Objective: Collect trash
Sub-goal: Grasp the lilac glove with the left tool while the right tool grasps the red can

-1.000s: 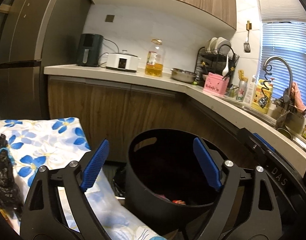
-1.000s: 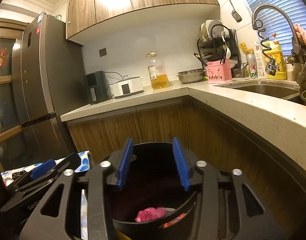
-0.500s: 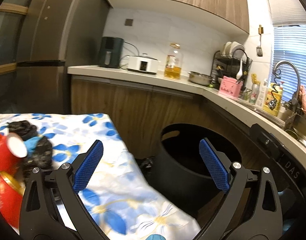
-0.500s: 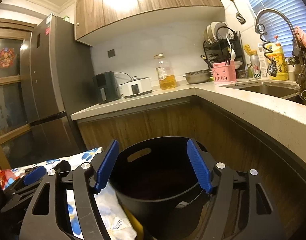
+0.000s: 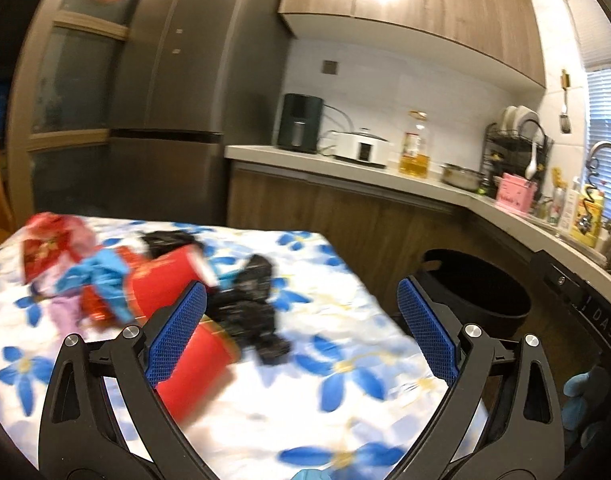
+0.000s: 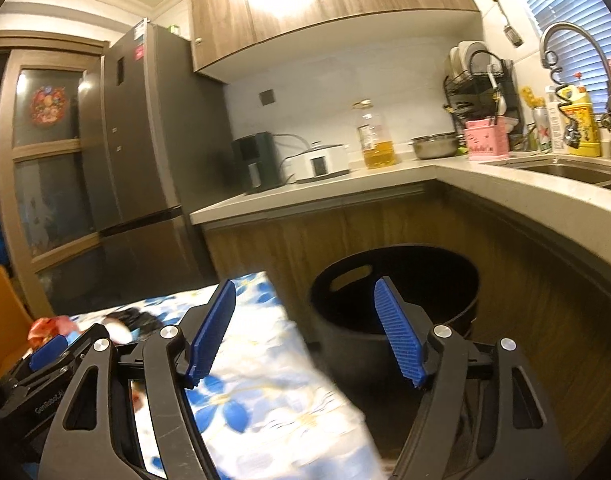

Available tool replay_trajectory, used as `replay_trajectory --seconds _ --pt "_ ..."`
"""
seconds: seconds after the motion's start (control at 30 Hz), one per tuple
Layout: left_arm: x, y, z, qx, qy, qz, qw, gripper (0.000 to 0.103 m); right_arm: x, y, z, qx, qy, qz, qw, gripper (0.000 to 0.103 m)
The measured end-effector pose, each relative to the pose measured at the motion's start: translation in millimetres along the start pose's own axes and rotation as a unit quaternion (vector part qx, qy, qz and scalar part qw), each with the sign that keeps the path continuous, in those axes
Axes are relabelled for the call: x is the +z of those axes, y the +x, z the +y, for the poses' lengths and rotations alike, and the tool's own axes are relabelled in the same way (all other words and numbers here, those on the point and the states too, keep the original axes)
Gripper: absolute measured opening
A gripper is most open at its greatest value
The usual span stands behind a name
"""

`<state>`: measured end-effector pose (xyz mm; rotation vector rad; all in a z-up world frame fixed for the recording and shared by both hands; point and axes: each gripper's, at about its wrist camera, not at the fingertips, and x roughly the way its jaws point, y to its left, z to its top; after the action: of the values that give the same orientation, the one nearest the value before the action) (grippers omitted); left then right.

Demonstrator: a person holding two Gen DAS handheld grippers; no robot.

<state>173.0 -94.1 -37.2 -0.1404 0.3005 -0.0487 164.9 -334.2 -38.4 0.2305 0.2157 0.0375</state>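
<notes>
Only left tongs (image 5: 301, 334) face trash (image 5: 165, 284), right tongs (image 6: 305, 332) bin (image 6: 393, 300)

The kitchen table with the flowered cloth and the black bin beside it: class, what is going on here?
A person holds two tools, both open and empty. The left tool faces the table, where red cups, a crumpled black bag and blue and red wrappers lie in a heap. The right tool points between the table edge and the black bin on the floor by the cabinets. Nothing is gripped at this moment.
</notes>
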Motion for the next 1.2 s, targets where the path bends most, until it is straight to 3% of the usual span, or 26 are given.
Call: replay_trajectory --seconds 0.33,0.73,0.97,1.1,1.2 --pt "-12 -42 81 0.081 -0.018 -0.007 0.9965 0.095 -41 -2 76 0.075 -0.006 0.053 0.996 0.079" --pt "-23 -70 168 0.17 -0.064 -0.023 0.9831 0.095 -93 19 172 0.127 -0.047 0.111 0.984 0.084" --pt "-25 -74 205 0.194 -0.084 -0.022 0.9771 0.095 -111 40 206 0.122 -0.056 0.13 0.982 0.084" --pt "-25 -68 214 0.188 -0.096 -0.014 0.9773 0.095 -119 54 215 0.106 -0.054 0.141 0.983 0.084" --pt "-23 -54 216 0.18 -0.101 0.002 0.9784 0.095 -122 65 215 0.099 -0.044 0.158 0.981 0.078"
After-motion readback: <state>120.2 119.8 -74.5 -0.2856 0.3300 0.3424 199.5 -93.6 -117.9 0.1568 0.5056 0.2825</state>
